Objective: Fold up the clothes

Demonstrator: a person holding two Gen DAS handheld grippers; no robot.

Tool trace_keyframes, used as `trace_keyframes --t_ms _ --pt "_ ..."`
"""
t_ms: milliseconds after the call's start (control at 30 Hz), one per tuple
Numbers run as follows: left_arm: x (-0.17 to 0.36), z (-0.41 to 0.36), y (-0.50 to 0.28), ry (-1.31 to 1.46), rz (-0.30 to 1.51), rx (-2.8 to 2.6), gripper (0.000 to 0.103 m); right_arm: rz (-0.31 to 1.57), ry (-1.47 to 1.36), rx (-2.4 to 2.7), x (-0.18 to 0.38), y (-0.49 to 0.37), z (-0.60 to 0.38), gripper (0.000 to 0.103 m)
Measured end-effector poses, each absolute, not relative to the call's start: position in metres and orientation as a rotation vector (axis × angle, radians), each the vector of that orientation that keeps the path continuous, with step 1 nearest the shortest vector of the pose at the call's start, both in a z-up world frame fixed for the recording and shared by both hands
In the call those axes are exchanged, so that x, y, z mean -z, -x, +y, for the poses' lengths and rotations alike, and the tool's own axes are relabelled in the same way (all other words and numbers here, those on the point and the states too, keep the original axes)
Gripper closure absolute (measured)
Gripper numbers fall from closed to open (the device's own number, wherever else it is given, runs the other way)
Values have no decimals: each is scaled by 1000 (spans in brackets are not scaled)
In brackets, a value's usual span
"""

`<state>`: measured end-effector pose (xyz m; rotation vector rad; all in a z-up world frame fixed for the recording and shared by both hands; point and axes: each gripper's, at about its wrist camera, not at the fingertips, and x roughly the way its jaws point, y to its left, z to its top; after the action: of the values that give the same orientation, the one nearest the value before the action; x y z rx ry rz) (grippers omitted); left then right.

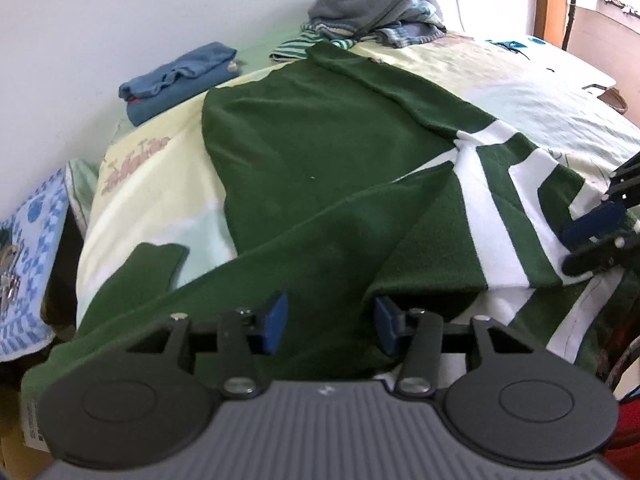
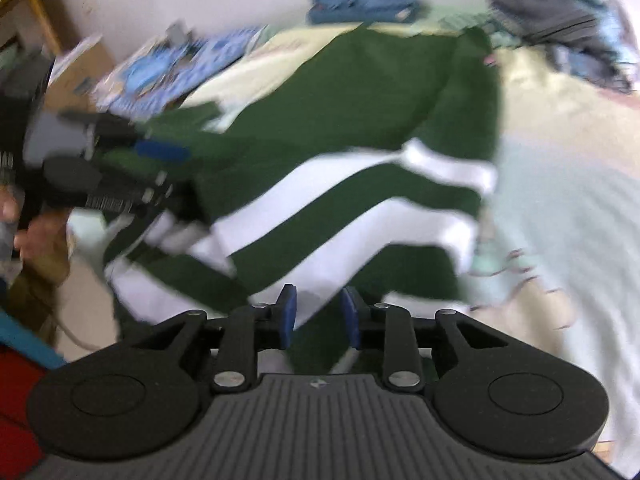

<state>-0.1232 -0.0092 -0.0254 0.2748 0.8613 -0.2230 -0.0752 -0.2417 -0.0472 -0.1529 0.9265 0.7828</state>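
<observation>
A dark green sweater (image 1: 320, 152) with white stripes lies spread over the bed, one sleeve folded across its body. My left gripper (image 1: 331, 322) is low over the near green edge. Its jaws stand apart with a fold of green cloth between the blue pads, not pinched. My right gripper (image 2: 319, 316) hovers over the striped hem (image 2: 360, 216), jaws parted, with cloth under the gap and nothing gripped. From the left wrist view the right gripper (image 1: 588, 244) shows at the sweater's right edge. The right wrist view is blurred.
A pale yellow and mint bed cover (image 1: 520, 80) lies under the sweater. At the back by the wall are a folded blue garment (image 1: 180, 76) and a heap of unfolded clothes (image 1: 376, 12). A blue patterned cloth (image 1: 32, 240) hangs at the left, off the bed.
</observation>
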Motion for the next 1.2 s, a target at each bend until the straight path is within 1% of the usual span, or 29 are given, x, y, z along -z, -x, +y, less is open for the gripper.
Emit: trace_keyframes --t_ms 67,133,233,300,367,533,633,733,767,867,933,1000,1167,1200 --pt "27 -8 125 -255 867 218 46 904 208 -802 41 80 -241 74" --pt "28 -6 127 -236 872 214 46 900 171 -761 36 77 -253 74" --pt "25 -1 131 -202 873 214 43 969 140 -680 44 70 -274 74" --pt "22 3 134 -177 873 216 43 990 151 -695 46 71 -282 74" --pt "13 9 139 -135 857 226 43 1007 244 -712 39 71 -275 74" --pt "-16 11 141 99 778 317 43 923 204 -702 10 44 -270 73" --pt "-11 -13 134 203 776 392 46 851 238 -723 -7 18 -249 74" --pt "6 -45 125 209 815 425 48 798 290 -759 -24 -10 -219 74" --pt "14 -56 124 199 841 426 50 793 296 -783 -29 -20 -210 74" --pt "30 -80 125 181 887 416 50 824 267 -916 -41 -46 -176 72" --pt "31 -88 130 178 871 396 46 846 266 -1042 -46 -58 -144 69" --pt "31 -90 132 209 871 368 45 852 295 -1154 -48 -63 -107 65" --pt "29 -92 141 253 869 295 44 834 399 -1380 -42 -38 -11 64" --pt "29 -93 144 252 869 285 44 836 415 -1423 -40 -30 7 62"
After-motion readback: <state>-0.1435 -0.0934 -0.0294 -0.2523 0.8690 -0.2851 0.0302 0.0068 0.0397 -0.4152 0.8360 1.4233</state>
